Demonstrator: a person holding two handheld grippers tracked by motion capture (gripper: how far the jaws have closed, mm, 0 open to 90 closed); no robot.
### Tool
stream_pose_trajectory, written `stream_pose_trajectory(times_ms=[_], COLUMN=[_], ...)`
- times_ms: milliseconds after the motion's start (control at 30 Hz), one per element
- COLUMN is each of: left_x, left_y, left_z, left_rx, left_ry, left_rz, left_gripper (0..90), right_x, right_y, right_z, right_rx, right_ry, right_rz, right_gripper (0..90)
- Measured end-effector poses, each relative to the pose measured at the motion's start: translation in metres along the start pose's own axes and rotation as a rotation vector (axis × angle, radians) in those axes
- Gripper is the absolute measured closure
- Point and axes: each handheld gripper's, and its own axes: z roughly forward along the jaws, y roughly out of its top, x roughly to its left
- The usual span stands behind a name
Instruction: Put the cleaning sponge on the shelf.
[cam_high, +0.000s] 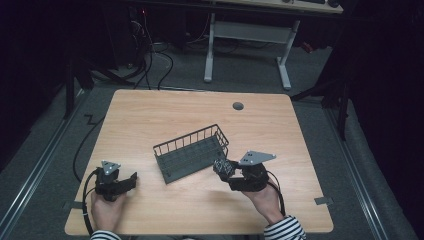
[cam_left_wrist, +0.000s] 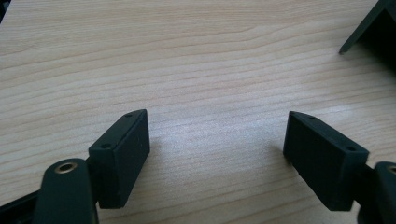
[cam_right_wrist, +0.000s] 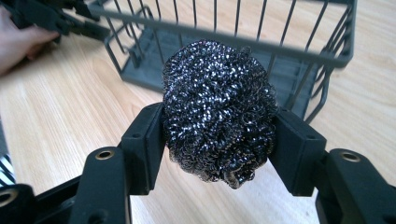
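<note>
Steel wool scourer in grip
Right gripper (cam_right_wrist: 219, 140) clamps a round, coiled-wire scourer (cam_right_wrist: 218, 109) near the wire basket (cam_high: 192, 152); left gripper (cam_left_wrist: 217, 149) stands released over woodgrain table (cam_left_wrist: 187, 60).

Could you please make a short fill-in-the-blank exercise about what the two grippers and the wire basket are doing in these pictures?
1. The right gripper is shut on a steel wool ____.
2. The wire basket stands on the wooden ____.
3. The left gripper has its jaws ____, with nothing between them.

Missing words: scourer; table; open
</note>
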Motion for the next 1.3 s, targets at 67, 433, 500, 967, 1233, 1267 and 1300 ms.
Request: stream_pose_trajectory(times_ms=[67, 433, 500, 967, 1233, 1267, 1300], left_x=[0.0, 0.0, 0.0, 0.0, 0.001, 0.0, 0.0], left_y=[0.0, 0.0, 0.0, 0.0, 0.0, 0.0, 0.0], left_z=[0.0, 0.0, 0.0, 0.0, 0.0, 0.0, 0.0], left_rx=[-0.001, 0.0, 0.001, 0.001, -0.001, -0.002, -0.002], left_ry=[-0.003, 0.002, 0.002, 0.0, -0.005, -0.004, -0.004], left_rz=[-0.002, 0.004, 0.004, 0.002, -0.002, -0.003, -0.003], left_gripper=[23.3, 23.2, 23.2, 23.2, 23.1, 23.1, 23.1], right_x=[-0.002, -0.019, -0.022, -0.035, -0.038, -0.039, -0.039], right_y=[0.006, 0.042, 0.048, 0.076, 0.088, 0.089, 0.09], right_z=[-0.002, -0.005, -0.005, 0.011, 0.028, 0.031, 0.034], right_rx=[-0.012, -0.058, -0.06, -0.051, -0.012, -0.005, 0.003], right_ry=[0.005, -0.002, -0.009, -0.024, -0.04, -0.042, -0.046], right_rz=[0.003, 0.017, 0.018, 0.038, 0.027, 0.027, 0.027], right_gripper=[41.4, 41.2, 41.2, 41.2, 41.1, 41.1, 41.0])
